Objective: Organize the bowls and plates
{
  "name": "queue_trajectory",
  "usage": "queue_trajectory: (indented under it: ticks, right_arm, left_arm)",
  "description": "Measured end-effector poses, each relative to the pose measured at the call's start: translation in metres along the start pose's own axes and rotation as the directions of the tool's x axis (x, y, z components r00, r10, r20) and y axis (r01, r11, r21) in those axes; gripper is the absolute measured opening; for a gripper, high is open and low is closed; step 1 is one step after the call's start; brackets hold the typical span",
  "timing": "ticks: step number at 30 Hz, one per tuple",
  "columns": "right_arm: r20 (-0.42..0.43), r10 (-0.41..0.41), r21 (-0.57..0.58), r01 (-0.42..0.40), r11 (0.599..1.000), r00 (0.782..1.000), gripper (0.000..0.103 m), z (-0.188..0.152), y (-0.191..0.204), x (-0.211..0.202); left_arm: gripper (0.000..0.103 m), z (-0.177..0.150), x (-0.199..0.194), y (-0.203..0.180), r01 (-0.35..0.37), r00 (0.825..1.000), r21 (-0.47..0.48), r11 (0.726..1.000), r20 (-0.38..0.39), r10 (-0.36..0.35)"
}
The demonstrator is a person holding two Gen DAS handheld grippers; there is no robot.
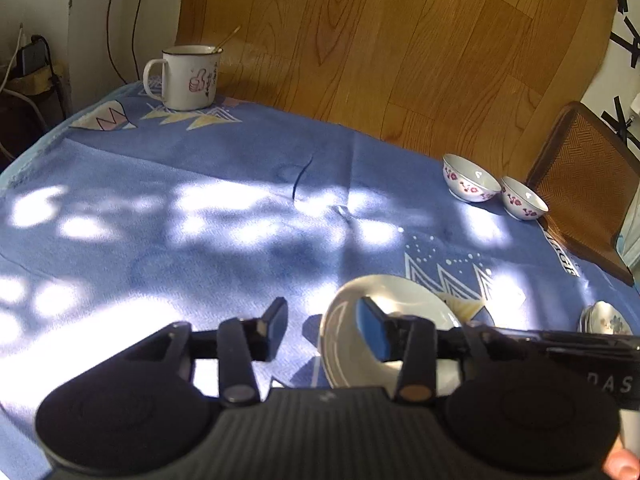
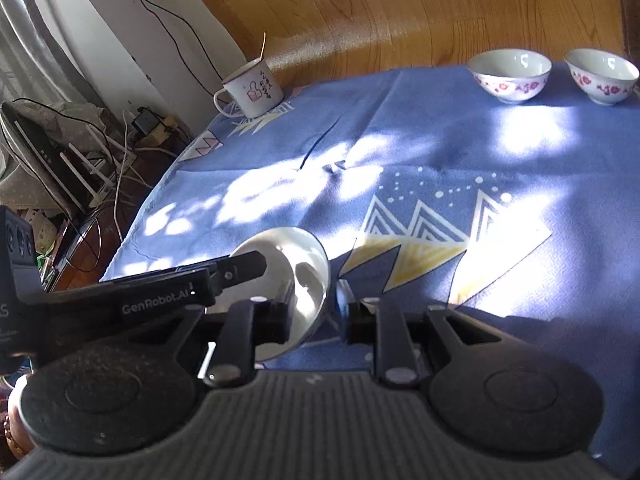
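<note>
Blue tablecloth [image 1: 200,208] fills both views. A white plate [image 2: 304,276], low centre, is pinched on edge by the right gripper [image 2: 316,304], seemingly to carry it; left gripper [image 1: 320,320] spread beside it. Two floral bowls [image 2: 510,74] wait upper right.

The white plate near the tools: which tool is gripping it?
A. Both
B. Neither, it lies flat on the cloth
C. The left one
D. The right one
D: in the right wrist view the right tool is closed on the tilted plate's rim, while the left tool stands open, one finger over the plate, not pinching it.
</note>
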State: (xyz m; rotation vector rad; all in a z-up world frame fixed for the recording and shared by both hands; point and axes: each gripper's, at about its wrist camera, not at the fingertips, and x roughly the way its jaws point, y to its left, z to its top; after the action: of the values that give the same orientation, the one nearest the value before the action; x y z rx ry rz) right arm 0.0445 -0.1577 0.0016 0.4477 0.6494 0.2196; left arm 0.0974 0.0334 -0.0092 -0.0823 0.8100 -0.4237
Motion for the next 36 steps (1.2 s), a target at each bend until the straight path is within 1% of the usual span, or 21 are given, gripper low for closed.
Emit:
queue_trajectory:
  ticks: [3, 6, 8, 12, 13, 15, 19, 22, 25, 28, 31, 34, 36]
  right_arm:
    - [0.077, -0.011, -0.009, 0.011, 1.000, 0.997, 0.032, -0.005, -0.003, -0.017]
    - [0.105, -0.018, -0.002, 0.018, 1.000, 0.994, 0.032, -0.020, -0.011, -0.029]
    - [0.105, -0.032, 0.012, 0.031, 0.999, 0.994, 0.032, -0.032, -0.018, -0.033]
    - [0.105, -0.066, 0.060, 0.060, 0.996, 0.992, 0.032, -0.052, -0.034, -0.036]
    - [0.107, -0.074, 0.065, 0.067, 0.996, 0.992, 0.032, -0.054, -0.037, -0.036]
    - [0.110, -0.080, 0.079, 0.072, 0.994, 0.991, 0.032, -0.057, -0.042, -0.038]
    - [0.108, -0.088, 0.068, 0.081, 0.994, 0.990, 0.032, -0.048, -0.046, -0.038]
    - [0.108, -0.084, 0.070, 0.077, 0.995, 0.991, 0.032, -0.044, -0.048, -0.037]
    - [0.110, -0.086, 0.052, 0.080, 0.995, 0.990, 0.032, -0.049, -0.047, -0.037]
    - [0.114, -0.085, 0.053, 0.079, 0.995, 0.990, 0.032, -0.054, -0.048, -0.037]
    - [0.126, -0.083, 0.082, 0.073, 0.994, 0.989, 0.032, -0.057, -0.051, -0.038]
    - [0.116, -0.076, 0.091, 0.065, 0.994, 0.990, 0.032, -0.054, -0.053, -0.039]
    - [0.102, -0.055, 0.067, 0.048, 0.997, 0.993, 0.032, -0.041, -0.053, -0.040]
  left_arm:
    - [0.045, 0.002, -0.015, 0.010, 0.001, 0.999, -0.017, 1.000, 0.048, 0.000]
    - [0.045, -0.001, -0.025, 0.026, -0.019, 0.997, -0.024, 1.000, 0.073, 0.021]
    - [0.045, -0.006, -0.024, 0.038, -0.031, 0.998, -0.036, 0.999, 0.058, 0.033]
    - [0.043, -0.016, -0.013, 0.067, -0.070, 0.998, -0.075, 0.995, 0.003, 0.070]
    - [0.042, -0.018, -0.012, 0.073, -0.065, 0.998, -0.089, 0.994, -0.003, 0.065]
    - [0.042, -0.018, -0.013, 0.079, -0.052, 0.999, -0.100, 0.994, 0.010, 0.053]
    - [0.043, -0.011, -0.005, 0.079, -0.065, 0.998, -0.091, 0.994, 0.007, 0.066]
    - [0.043, -0.010, 0.002, 0.072, -0.091, 0.995, -0.046, 0.995, 0.024, 0.093]
    - [0.043, -0.012, 0.006, 0.065, -0.125, 0.990, -0.011, 0.992, 0.057, 0.125]
    - [0.043, -0.010, 0.010, 0.060, -0.152, 0.986, 0.010, 0.988, 0.068, 0.151]
    - [0.043, -0.006, 0.013, 0.061, -0.150, 0.987, 0.003, 0.989, 0.062, 0.149]
    - [0.042, 0.002, 0.016, 0.065, -0.140, 0.989, -0.003, 0.990, 0.043, 0.140]
    - [0.041, 0.017, 0.021, 0.068, -0.110, 0.994, -0.019, 0.994, 0.004, 0.110]
